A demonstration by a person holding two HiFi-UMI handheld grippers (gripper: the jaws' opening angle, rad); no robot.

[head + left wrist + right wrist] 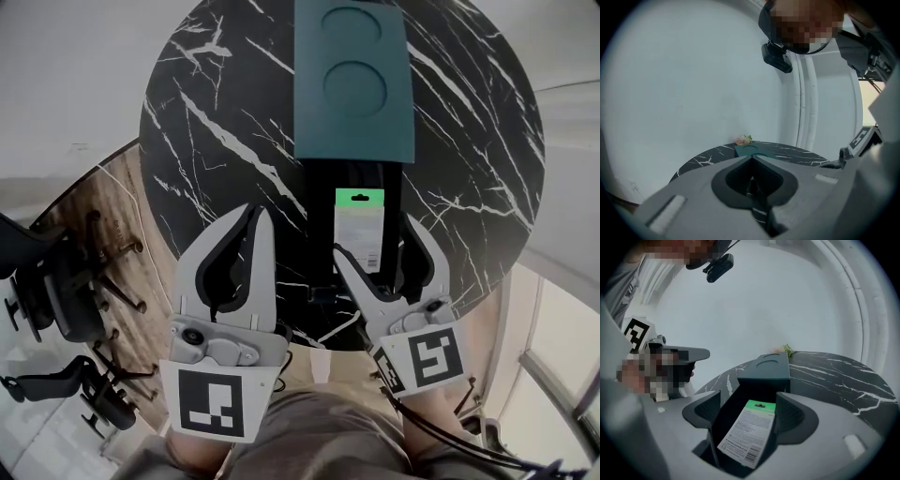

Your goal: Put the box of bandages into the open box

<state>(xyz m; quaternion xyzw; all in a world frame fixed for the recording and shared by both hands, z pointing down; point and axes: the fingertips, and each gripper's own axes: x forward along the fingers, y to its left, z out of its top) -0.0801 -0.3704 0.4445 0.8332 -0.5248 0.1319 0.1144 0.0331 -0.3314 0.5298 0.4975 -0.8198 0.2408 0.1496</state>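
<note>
Head view: round black marble tabletop (216,112), glossy and white-veined, its far rim cut off. A matte teal rectangular lid (353,80) with two embossed circles lies beyond the open black box (319,197). The flat bandage box with green header and white printed label (359,230) sits in that dark cavity. Left gripper (253,217), grey plastic: jaws pressed together. Right gripper (375,236): jaws spread either side of the bandage box. Left gripper view: tips meet, nothing between them; a small pink flower sprig (743,139) at the far table edge is too small to detail. Right gripper view: the bandage box is tilted, clear of the left jaw and close to the right; contact is unclear and the cavity floor is lost in shadow.
</note>
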